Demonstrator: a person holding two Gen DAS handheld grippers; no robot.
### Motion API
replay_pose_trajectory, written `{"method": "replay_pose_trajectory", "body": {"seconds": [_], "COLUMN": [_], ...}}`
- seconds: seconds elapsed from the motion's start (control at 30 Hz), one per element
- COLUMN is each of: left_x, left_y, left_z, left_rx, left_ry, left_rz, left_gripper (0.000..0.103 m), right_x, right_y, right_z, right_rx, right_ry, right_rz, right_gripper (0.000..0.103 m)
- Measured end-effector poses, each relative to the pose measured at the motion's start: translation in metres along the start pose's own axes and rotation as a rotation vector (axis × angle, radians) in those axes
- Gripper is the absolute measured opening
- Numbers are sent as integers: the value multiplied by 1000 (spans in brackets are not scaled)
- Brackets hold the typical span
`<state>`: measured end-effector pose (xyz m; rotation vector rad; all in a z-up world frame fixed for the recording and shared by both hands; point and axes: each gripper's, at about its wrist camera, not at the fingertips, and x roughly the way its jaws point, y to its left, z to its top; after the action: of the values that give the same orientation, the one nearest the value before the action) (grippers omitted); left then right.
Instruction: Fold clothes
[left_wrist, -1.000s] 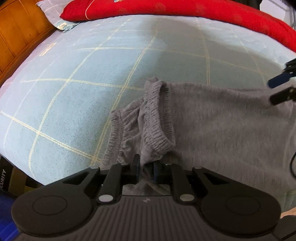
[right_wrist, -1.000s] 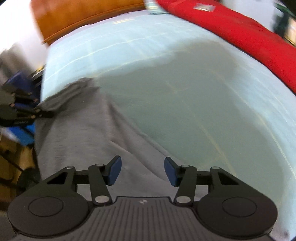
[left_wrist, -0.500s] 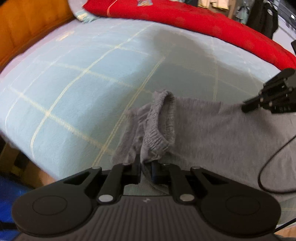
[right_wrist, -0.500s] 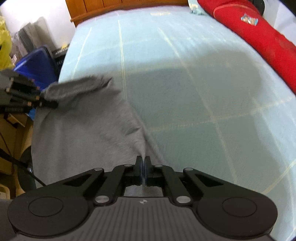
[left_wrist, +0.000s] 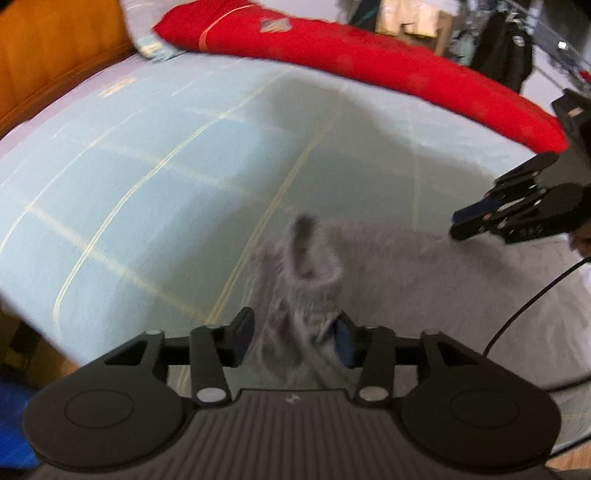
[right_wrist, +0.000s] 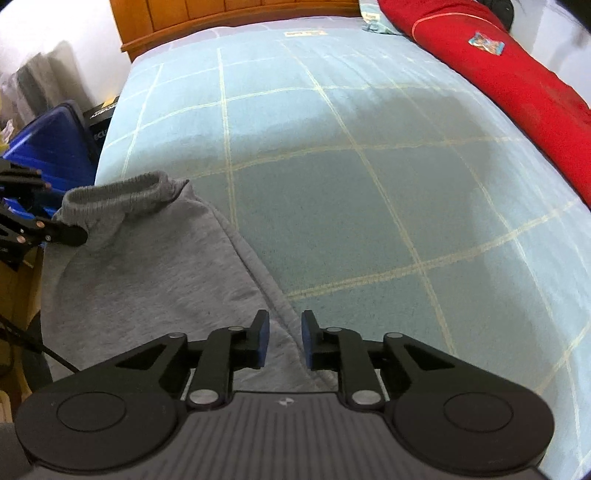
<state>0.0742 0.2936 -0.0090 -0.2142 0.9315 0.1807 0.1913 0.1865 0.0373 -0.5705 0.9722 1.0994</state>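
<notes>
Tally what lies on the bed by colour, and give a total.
Grey: 1, the trousers
Red: 1, the long cushion
Pale patterned: 1, the pillow at the headboard, only partly in view
Total: 3

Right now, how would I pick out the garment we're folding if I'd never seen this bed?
Start at the bed with the pale blue checked sheet and a long red pillow along its far side. At the near left corner lies the grey sweatpants, spread flat. They are the only grey thing on the sheet, with a ribbed elastic waistband bunched at one end.
</notes>
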Motion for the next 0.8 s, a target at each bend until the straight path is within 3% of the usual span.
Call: {"method": "replay_pose_trajectory", "body": {"seconds": [0.23,0.3,0.37,0.43,0.57,0.8], "left_x": [45,54,52,47,48,39], "left_y": [-16,-16,-15,-15,-2,5], "left_z": [31,33,36,36,35,40], "left_rx": [176,168,168,186,163,103], "left_ry": [6,23,0,-18,17,49], "left_rz": [17,27,18,49,134,157], "left_gripper": [50,43,19,12,12,20], "right_x": [-5,-8,-11,-15,-27,-52], "right_y": [0,-1,-4,-8,-17,-37], "right_z": [-7,-12,-18,-27,-51,-97], "right_rx": [60,70,86,115,197,341], "right_ry": [-15,-12,-11,-7,3,26], "right_rz": [-9,-17,-29,-42,-79,-158], "right_gripper": [26,26,26,26,26,33]}}
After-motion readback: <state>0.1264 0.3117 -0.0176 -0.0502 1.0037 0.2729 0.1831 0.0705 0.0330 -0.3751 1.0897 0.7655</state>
